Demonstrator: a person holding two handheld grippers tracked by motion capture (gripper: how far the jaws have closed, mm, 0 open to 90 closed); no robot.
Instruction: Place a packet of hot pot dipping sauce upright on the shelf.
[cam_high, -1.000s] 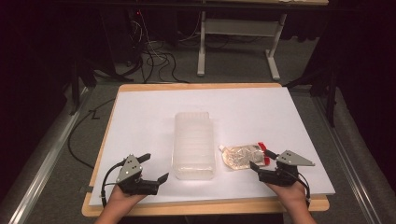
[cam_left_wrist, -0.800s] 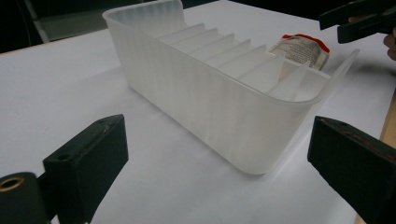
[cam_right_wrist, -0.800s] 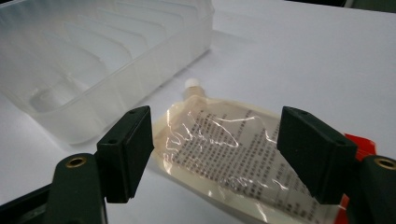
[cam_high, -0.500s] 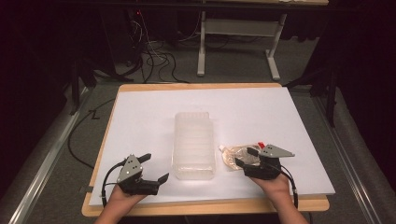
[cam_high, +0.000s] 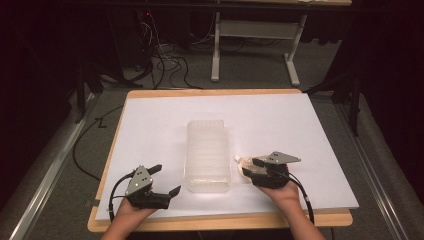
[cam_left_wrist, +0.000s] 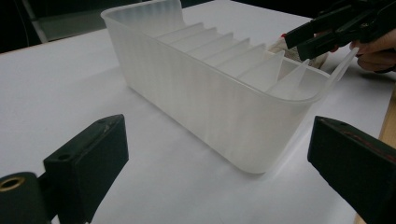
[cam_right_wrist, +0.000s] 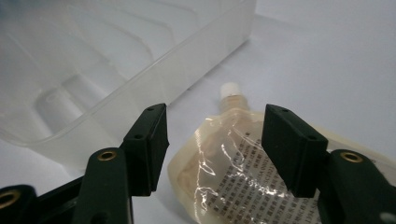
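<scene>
Spout pouch (cam_right_wrist: 243, 172) is seen flat on white table (cam_high: 165, 125), just right of divided clear bin (cam_high: 207, 155). R gripper (cam_right_wrist: 212, 144) has been closing round pouch; pads not yet pressing. L gripper (cam_left_wrist: 219, 163) is held wide open, nothing between. Est. progress: early; pickup and binning outstanding.

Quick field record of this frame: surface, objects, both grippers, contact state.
surface: white sheet over a wooden table
bin: translucent ribbed plastic bin, upright, mid-table, dividers inside
pouch: clear spouted pouch of beige contents, white cap, lying flat beside the bin on the right gripper's side
left gripper: jaws open, nothing between them, facing the bin's near end, apart from it
right gripper: jaws have just been closing, now astride the pouch's spout end
contact: pads not yet pressing the pouch
</scene>
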